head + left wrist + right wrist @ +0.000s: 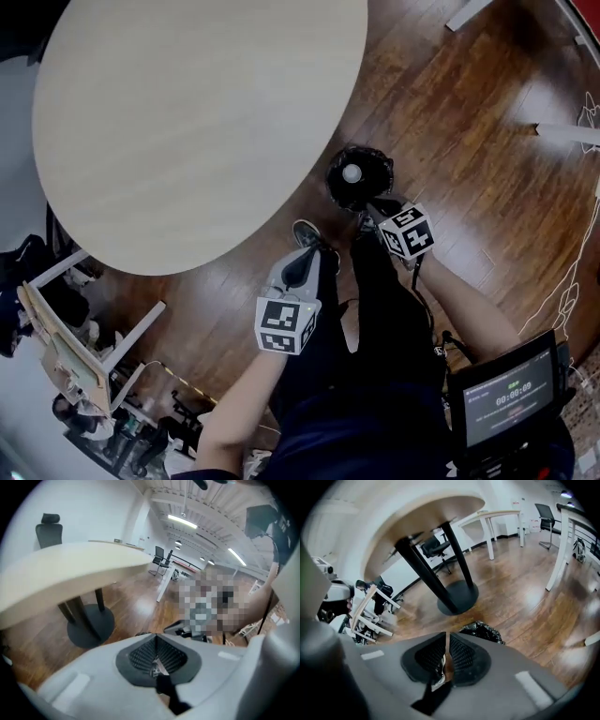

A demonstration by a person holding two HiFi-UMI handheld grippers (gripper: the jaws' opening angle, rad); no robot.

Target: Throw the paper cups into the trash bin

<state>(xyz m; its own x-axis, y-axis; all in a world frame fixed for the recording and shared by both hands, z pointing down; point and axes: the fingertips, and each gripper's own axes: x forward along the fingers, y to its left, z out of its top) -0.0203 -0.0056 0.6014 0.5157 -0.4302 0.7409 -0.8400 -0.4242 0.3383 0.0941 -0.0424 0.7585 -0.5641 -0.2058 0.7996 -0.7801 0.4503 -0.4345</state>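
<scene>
the trash bin [381, 170], lined with a black bag, stands on the wooden floor [469, 122] just right of centre in the head view, close beside the lower right edge of the round tabletop [187, 122]. a white paper cup [352, 173] lies inside it, seen from above.

the right claw [373, 211] hangs just below and right of the bin's rim. in the right gripper view its [446, 639] ribbed pads are nearly together, with only a thin slit between them and nothing in it; the bin's crumpled black bag [483, 631] shows just beyond the tips.

the left claw [302, 262] sits lower centre in the head view, apart from the bin. in the left gripper view it [156, 641] is pressed fully together and empty.
</scene>
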